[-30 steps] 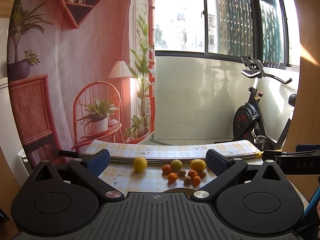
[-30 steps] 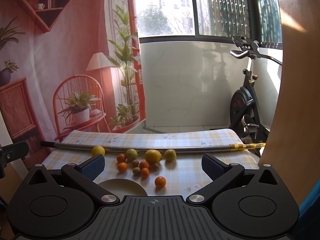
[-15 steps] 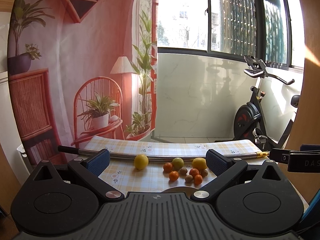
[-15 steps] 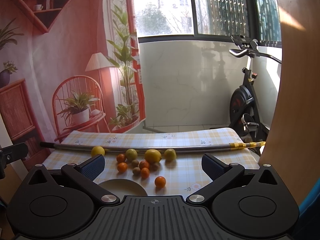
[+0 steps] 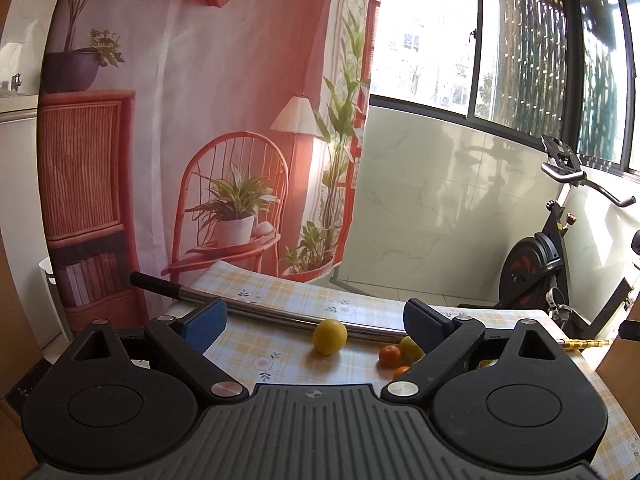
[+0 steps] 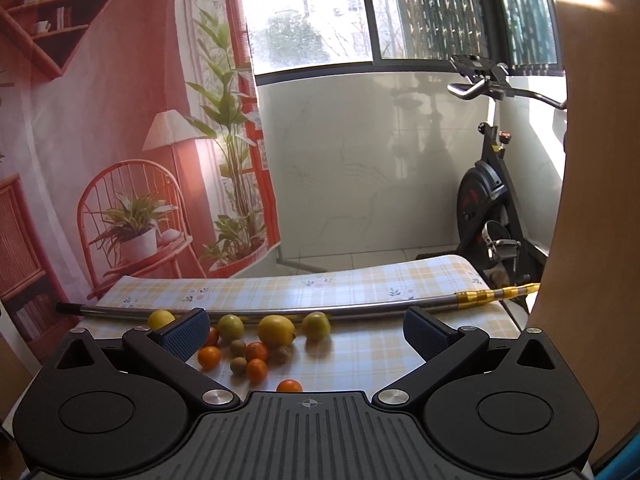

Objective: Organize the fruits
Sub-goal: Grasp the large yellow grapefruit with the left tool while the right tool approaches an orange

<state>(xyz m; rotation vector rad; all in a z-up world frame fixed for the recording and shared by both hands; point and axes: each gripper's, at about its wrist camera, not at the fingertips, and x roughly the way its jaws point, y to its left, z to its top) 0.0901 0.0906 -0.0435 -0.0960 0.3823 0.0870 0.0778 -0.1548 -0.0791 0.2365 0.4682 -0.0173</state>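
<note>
Left gripper (image 5: 316, 320) closing slightly — empty, near lemon (image 5: 329, 336).

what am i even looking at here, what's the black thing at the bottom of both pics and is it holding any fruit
The black thing is a hand-held gripper with two fingers; a person carries one in each hand, and a camera on each looks forward along the fingers. One picture comes from the left gripper, the other from the right gripper. Both stand open and hold nothing; the left one's jaws have just been closing a little, with nothing between them. Ahead is a table with a checked cloth. On it lie a metal pole, yellow lemons, small oranges and brown kiwis. The fruit is loose, none picked up yet.
</note>
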